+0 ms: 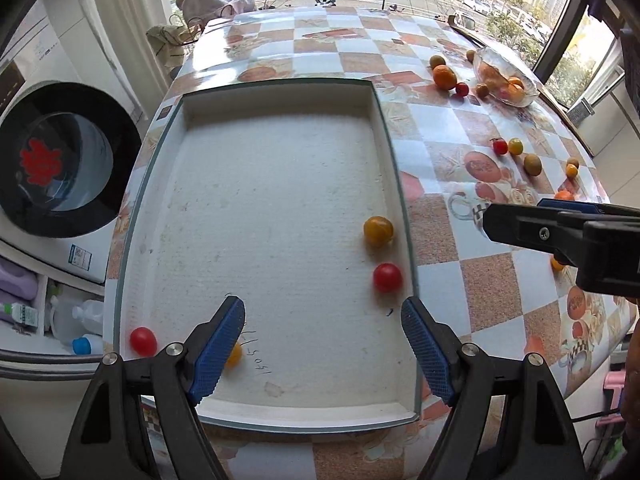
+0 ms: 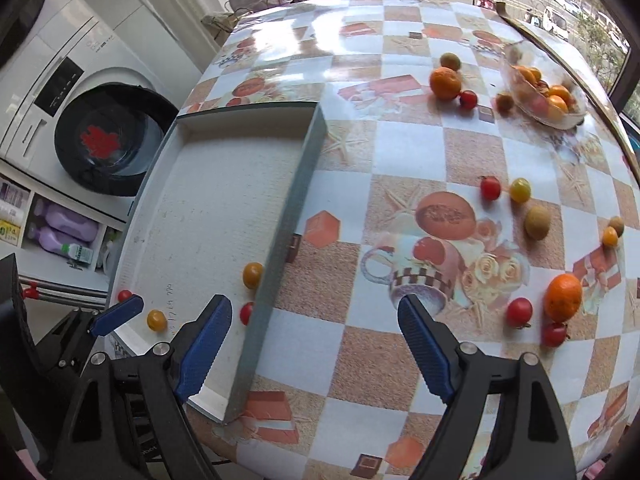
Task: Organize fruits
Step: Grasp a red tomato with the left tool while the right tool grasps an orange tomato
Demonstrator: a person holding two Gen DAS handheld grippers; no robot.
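A checkered tablecloth (image 1: 452,120) with fruit and cup prints covers the table beside a window onto a street, a washing machine (image 1: 60,160) standing to the left; in the left wrist view a shallow white tray (image 1: 276,208) lies on the cloth with its long axis running away from the camera; inside it an orange-yellow tomato (image 1: 378,231) and a red tomato (image 1: 387,277) sit close to the right wall, another red one (image 1: 143,341) in the near left corner, and a small yellow one (image 1: 234,354) partly hidden behind the left finger; the left gripper (image 1: 323,344) hangs over the tray's near end, jaws spread wide and holding nothing; the right gripper's black body (image 1: 568,240) reaches in from the right edge; a glass bowl (image 1: 506,78) of fruit stands at the far right, with loose fruit scattered near it.

In the right wrist view the tray (image 2: 224,200) lies left, its long side wall (image 2: 288,240) pointing away; the right gripper (image 2: 316,336) straddles the tray's near right wall, jaws released and empty; on the cloth to its right lie a red cherry tomato (image 2: 519,312), a mandarin (image 2: 564,296) and another red tomato (image 2: 554,334) touching it; further off sit a green-brown fruit (image 2: 537,222), a yellow tomato (image 2: 520,190) and a red one (image 2: 490,188); the glass bowl (image 2: 544,94) stands far right.
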